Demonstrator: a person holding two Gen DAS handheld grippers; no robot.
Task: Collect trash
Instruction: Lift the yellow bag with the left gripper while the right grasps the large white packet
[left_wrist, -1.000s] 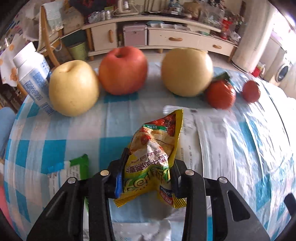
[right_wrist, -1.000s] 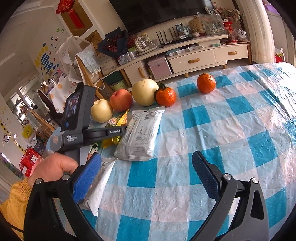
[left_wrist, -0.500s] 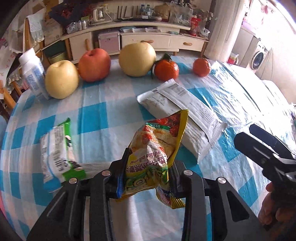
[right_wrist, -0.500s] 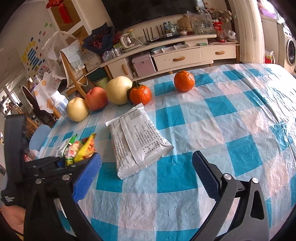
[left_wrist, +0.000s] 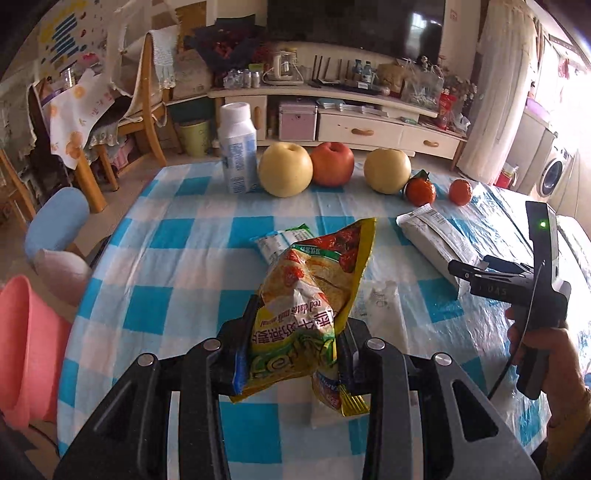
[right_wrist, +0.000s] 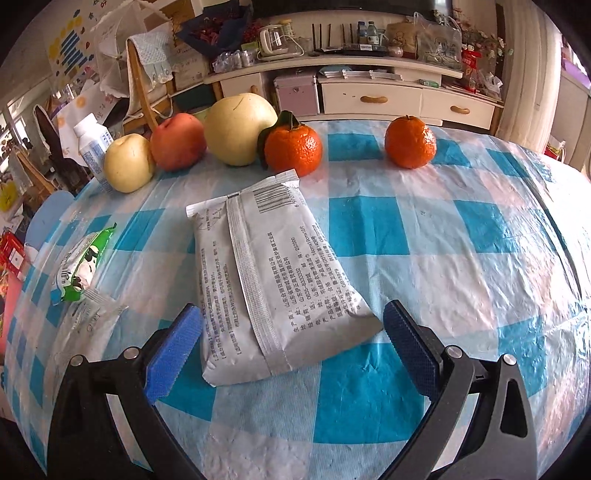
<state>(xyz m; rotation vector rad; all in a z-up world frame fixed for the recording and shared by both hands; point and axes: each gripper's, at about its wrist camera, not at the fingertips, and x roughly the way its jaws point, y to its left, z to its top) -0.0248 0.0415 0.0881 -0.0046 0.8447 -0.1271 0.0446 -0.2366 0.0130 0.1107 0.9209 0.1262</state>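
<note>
My left gripper (left_wrist: 293, 354) is shut on a yellow snack wrapper (left_wrist: 314, 295) and holds it above the blue-checked table (left_wrist: 177, 258). My right gripper (right_wrist: 291, 339) is open, its blue pads (right_wrist: 173, 354) on either side of the near end of a silver-grey packet (right_wrist: 273, 280) lying flat on the table. The packet also shows in the left wrist view (left_wrist: 436, 240), with the right gripper (left_wrist: 461, 269) at its near end. A green and white wrapper (right_wrist: 81, 266) and a clear crumpled wrapper (right_wrist: 92, 317) lie left of the packet.
A milk bottle (left_wrist: 238, 147), two pears (left_wrist: 286, 170), an apple (left_wrist: 332, 162) and two tangerines (right_wrist: 293, 144) line the table's far edge. A pink bin (left_wrist: 22, 347) stands off the table's left side. A blue stool (left_wrist: 55, 225) and wooden chairs stand beyond.
My left gripper has pulled back and higher with the yellow wrapper. My right gripper has moved forward and down so the silver packet's near end lies between its open fingers.
</note>
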